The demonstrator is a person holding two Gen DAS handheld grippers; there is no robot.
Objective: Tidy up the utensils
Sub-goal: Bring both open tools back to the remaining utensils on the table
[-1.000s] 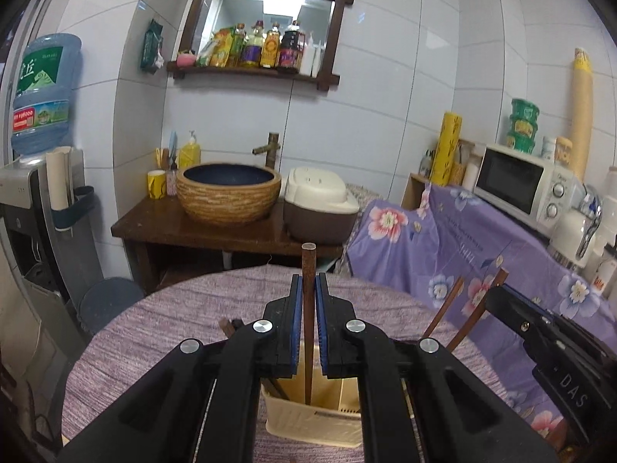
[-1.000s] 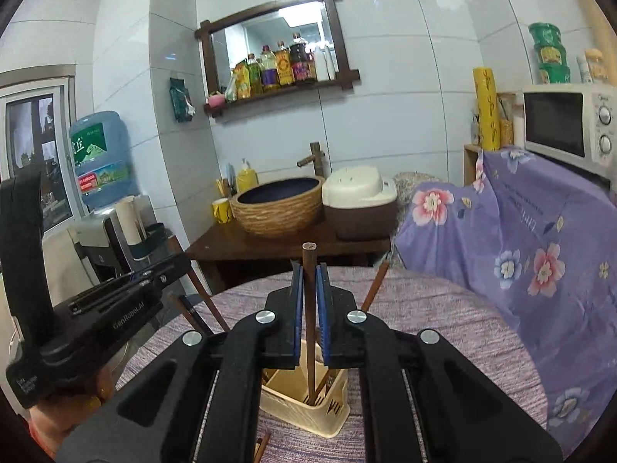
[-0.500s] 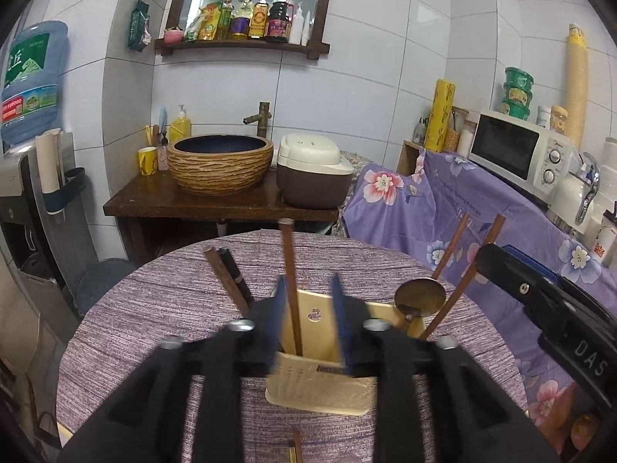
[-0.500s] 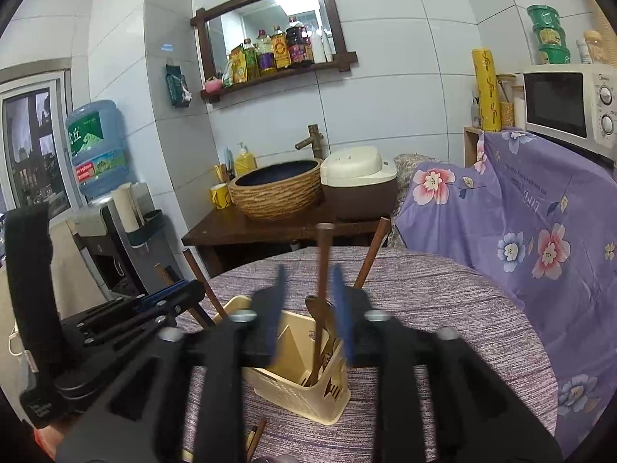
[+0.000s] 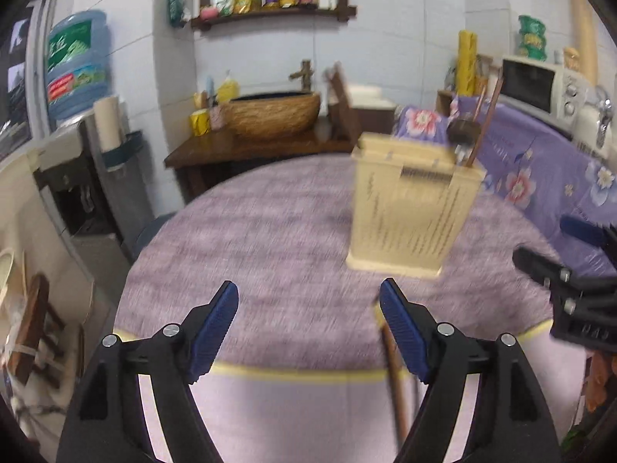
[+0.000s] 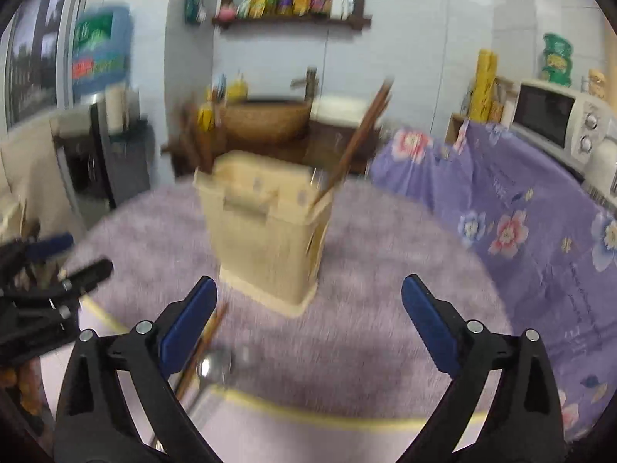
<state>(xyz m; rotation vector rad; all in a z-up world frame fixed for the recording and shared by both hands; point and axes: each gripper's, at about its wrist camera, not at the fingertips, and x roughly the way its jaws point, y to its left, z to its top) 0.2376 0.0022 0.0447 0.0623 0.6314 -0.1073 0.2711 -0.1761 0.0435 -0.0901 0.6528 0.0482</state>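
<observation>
Cream holder (image 5: 412, 216) is stood upright mid-table with chopsticks (image 6: 354, 142) inside, loose chopsticks (image 5: 393, 366) and spoon (image 6: 216, 364) are left near the edge, both grippers (image 5: 308, 320) (image 6: 308, 316) are opening, empty; strays risk being knocked off.

Bright indoor light, heavy motion blur, fisheye-dark corners

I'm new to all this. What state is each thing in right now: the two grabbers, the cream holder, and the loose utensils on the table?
Left gripper: jaws opening, nothing between them.
Right gripper: jaws opening, nothing between them.
Utensil holder: upright on the table, chopsticks leaning out.
Spoon: lying loose near the table edge.
Chopsticks: lying loose beside the spoon.
</observation>
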